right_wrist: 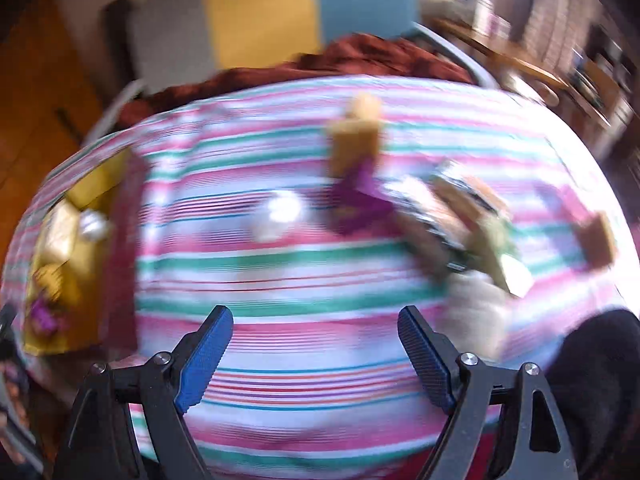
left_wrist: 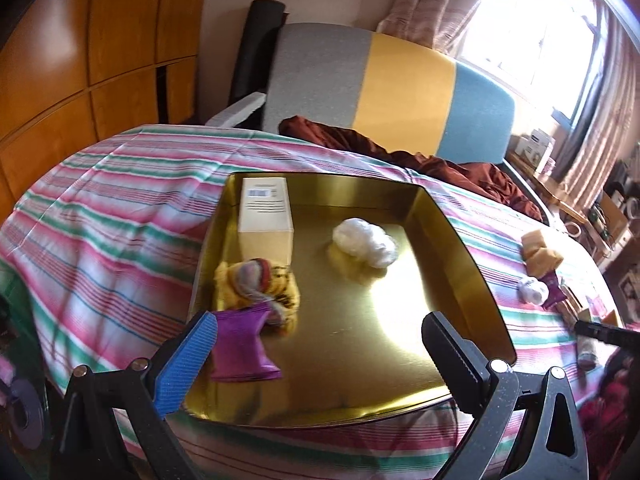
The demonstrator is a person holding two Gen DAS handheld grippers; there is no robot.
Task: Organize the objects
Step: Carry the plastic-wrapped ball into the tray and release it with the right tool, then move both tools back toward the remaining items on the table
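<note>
My left gripper (left_wrist: 320,356) was spread wide over the near end of a gold metal tray (left_wrist: 460,240), fingers holding nothing. A crinkled purple foil pouch (left_wrist: 242,344) lay in the tray just beside my left finger (left_wrist: 188,364), the blue ribbed one; whether it touched I couldn't tell. Past the pouch sat a yellow knitted toy (left_wrist: 260,284), and beyond that a cream cardboard box (left_wrist: 266,212) with a barcode and printed lines too small to read. A white fluffy wad (left_wrist: 366,242) sat mid-tray, ahead between the fingers. The tray floor ahead of my right finger was bare and glossy, with a low raised rim all round. The tray rested on a striped pink, green and white cloth (left_wrist: 120,208).

My right gripper (right_wrist: 316,344) was also spread, nothing held, above the striped cloth. That view was heavily blurred. Ahead lay a white ball (right_wrist: 280,212), a purple wrapper (right_wrist: 356,200), a tan block (right_wrist: 356,136) and a dark-edged packet (right_wrist: 452,216), labels unreadable. The tray showed far off my left finger.
</note>
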